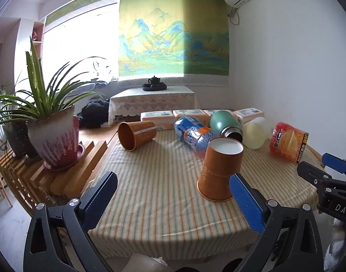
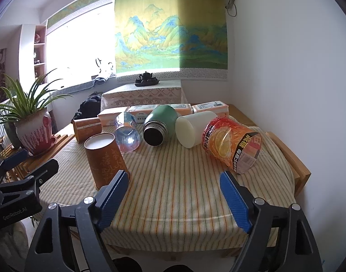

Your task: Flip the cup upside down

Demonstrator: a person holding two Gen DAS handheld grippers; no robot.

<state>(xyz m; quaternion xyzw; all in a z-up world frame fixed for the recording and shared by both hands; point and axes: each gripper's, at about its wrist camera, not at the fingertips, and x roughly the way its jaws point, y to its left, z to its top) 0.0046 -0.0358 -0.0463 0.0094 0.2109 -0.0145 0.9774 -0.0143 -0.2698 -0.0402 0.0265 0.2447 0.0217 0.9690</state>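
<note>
An orange paper cup [image 1: 220, 170] stands upside down on the striped tablecloth, white base up; it also shows in the right wrist view [image 2: 105, 161]. A second orange paper cup [image 1: 136, 136] lies on its side at the table's far left, also seen in the right wrist view [image 2: 86, 128]. My left gripper [image 1: 173, 188] is open and empty, its right finger just in front of the upside-down cup. My right gripper [image 2: 174, 185] is open and empty over the tablecloth, the upside-down cup just beyond its left finger.
Lying behind the cups are a blue plastic bottle [image 1: 193, 133], a green flask [image 1: 225, 122], a white cup [image 1: 255, 134] and an orange snack tub [image 1: 288, 141]. Tissue packs [image 1: 159, 116] line the far edge. A potted plant [image 1: 55, 140] stands on a slatted stand at left.
</note>
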